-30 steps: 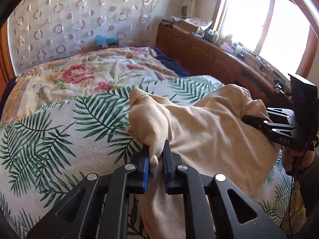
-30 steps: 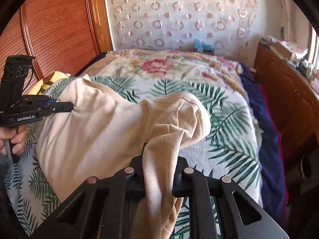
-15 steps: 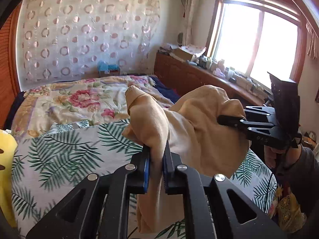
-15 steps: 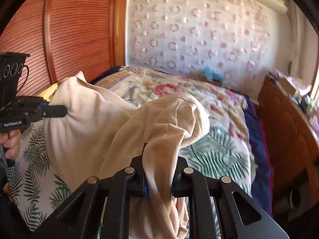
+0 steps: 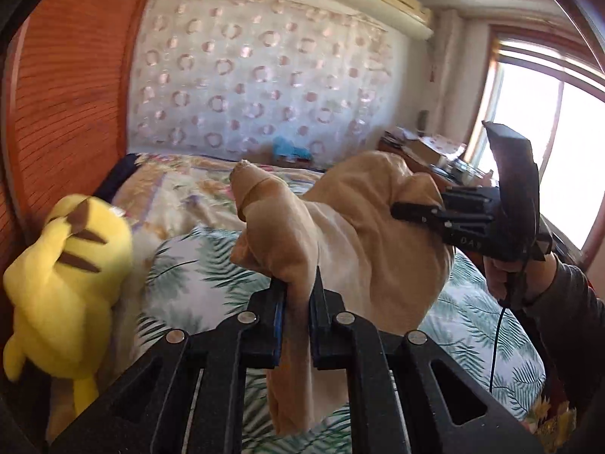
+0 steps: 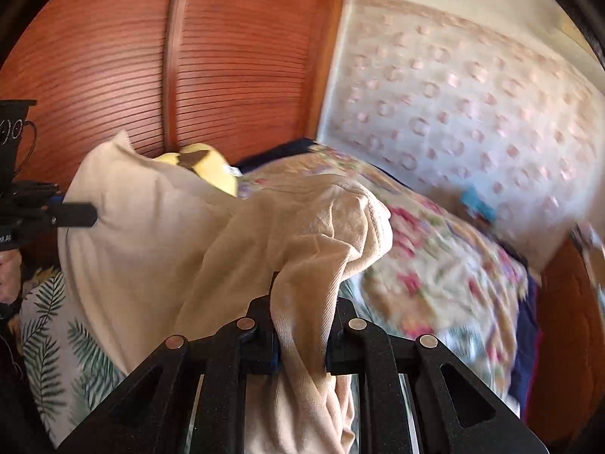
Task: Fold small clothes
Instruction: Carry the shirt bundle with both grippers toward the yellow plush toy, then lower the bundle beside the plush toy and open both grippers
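A beige garment hangs in the air above the bed, held at two places. My left gripper is shut on one bunched edge of it. My right gripper is shut on another edge; the ribbed cloth drapes over its fingers. In the left wrist view the right gripper pinches the cloth at the right. In the right wrist view the left gripper pinches it at the left. The lower part of the garment hangs out of sight below the grippers.
The bed has a palm-leaf cover and a floral quilt behind it. A yellow plush toy sits at the left by the wooden headboard. A window and a wooden cabinet are at the right.
Both grippers have lifted the garment off the bed and turned left toward the headboard. The plush toy has come into view. The grips have not changed.
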Motion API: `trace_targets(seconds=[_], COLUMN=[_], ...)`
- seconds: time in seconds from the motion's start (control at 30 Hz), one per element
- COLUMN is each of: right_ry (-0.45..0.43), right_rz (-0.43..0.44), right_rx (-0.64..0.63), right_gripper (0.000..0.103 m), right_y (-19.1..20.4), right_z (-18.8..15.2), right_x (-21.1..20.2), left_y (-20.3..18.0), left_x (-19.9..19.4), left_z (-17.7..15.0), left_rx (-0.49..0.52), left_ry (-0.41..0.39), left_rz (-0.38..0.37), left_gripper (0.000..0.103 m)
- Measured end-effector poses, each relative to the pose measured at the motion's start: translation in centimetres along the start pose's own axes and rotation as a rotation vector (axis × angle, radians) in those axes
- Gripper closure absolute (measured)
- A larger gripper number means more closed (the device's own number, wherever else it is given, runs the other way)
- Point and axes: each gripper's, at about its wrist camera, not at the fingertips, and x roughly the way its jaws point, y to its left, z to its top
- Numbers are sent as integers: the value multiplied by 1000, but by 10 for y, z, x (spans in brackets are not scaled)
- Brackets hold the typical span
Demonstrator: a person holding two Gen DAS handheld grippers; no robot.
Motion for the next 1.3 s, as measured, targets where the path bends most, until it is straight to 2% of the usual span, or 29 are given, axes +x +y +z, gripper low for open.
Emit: trace_targets(seconds=[0.1,0.23,0.4,0.53,0.63,0.7,0.77,0.83,0.9,1.0,1.07,1.13,1.17,1.2,1.23,1.3], right_ry=[-12,-11,47,75,117,131,119,100,82,70,63,85,106,136,161,159], right_rz=[40,94,173,214,252,227,173,95,54,120,158,187,186,153,113,120], right_rx=[-65,-153,-259,-278,-247,-171,-87,-24,41,72,73,64,59,46,50,129], right_gripper=[87,87,87,87,86,86,75,67,67,67,66,63,58,56,53,47], right_y=[10,17,23,29,27,13,-2,-14,-31,-35,-28,-18,-23,-23,-24,-38], right_z=[26,56,81,99,105,108,114,116,115,104,90,75,64,53,47,37], right_x=[36,89,164,215,254,275,290,292,286,273,263,266,265,255,262,272], left_y=[31,59,93,106,110,115,115,118,120,123,125,124,123,121,119,113], left_x=[-3,-1,12,22,30,35,30,31,31,30,29,25,21,18,14,5], left_z=[-8,-15,-30,-40,-48,-51,-55,-56,-58,-59,-58,-57,-57,-56,-55,-52], left_rx=[-61,-120,-178,-211,-195,-207,-200,-211,-224,-224,-216,-205,-195,-186,-178,-161], left_ry=[-16,-31,-7,16,44,61,63,68,69,79,84,74,67,62,56,38], left_rz=[67,119,177,194,233,246,266,273,271,278,287,299,303,304,306,309], left_gripper=[92,92,92,92,92,92,92,92,92,91,85,73,71,68,62,61])
